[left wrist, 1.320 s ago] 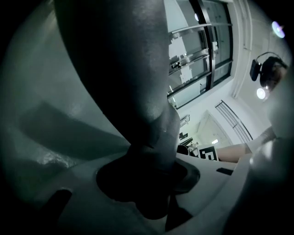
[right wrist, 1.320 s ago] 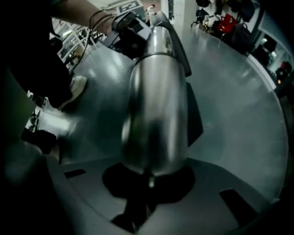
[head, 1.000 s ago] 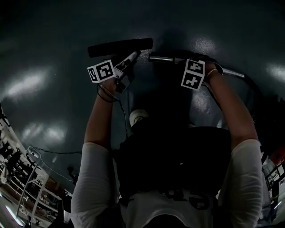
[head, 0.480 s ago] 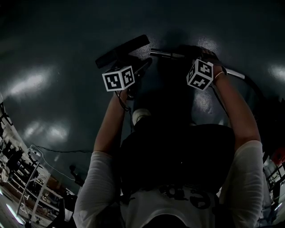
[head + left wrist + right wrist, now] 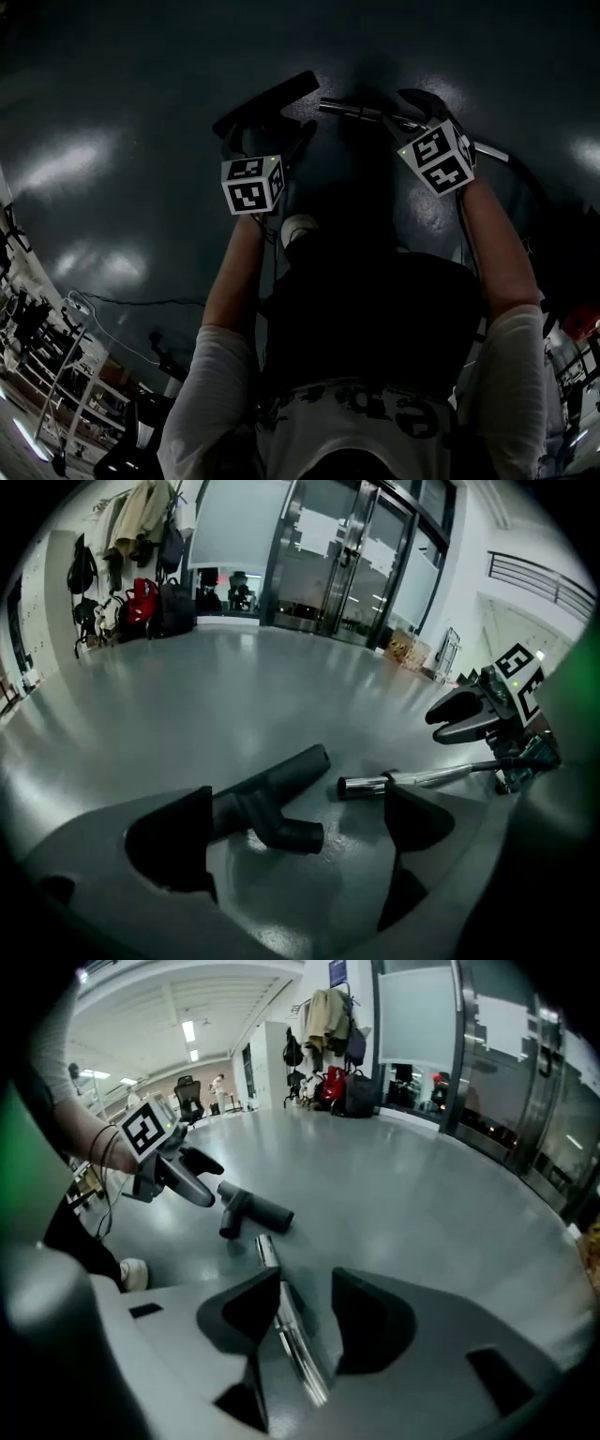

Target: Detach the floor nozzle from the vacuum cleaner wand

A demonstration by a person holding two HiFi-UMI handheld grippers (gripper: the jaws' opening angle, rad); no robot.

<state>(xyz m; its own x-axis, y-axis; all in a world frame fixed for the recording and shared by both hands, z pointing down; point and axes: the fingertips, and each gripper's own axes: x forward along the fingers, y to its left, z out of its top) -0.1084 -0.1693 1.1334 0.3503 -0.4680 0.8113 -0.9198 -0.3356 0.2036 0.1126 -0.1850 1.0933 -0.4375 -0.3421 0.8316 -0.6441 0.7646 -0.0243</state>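
Observation:
The dark floor nozzle (image 5: 267, 101) lies on the grey floor, apart from the wand's chrome end (image 5: 352, 111). In the left gripper view a gap of bare floor separates the nozzle (image 5: 272, 794) and the wand (image 5: 394, 781). My left gripper (image 5: 295, 832) hangs above the nozzle, open wide, with nothing between its fingers. My right gripper (image 5: 307, 1321) hovers over the wand (image 5: 281, 1316). Its jaws are closing, and the wand shows through the gap lying on the floor below, not pressed by the pads. Each gripper shows in the other's view: the right gripper (image 5: 469, 714), the left gripper (image 5: 183, 1180).
My white shoe (image 5: 298, 228) stands just below the left gripper. The vacuum's dark hose (image 5: 525, 178) curves away to the right. A thin cable (image 5: 141, 305) lies on the floor at left. Coats and bags (image 5: 141, 602) hang by the wall beside glass doors (image 5: 347, 564).
Both grippers have let go, opened and risen toward me while rolling. The nozzle swung to a slant and now lies loose, separate from the wand.

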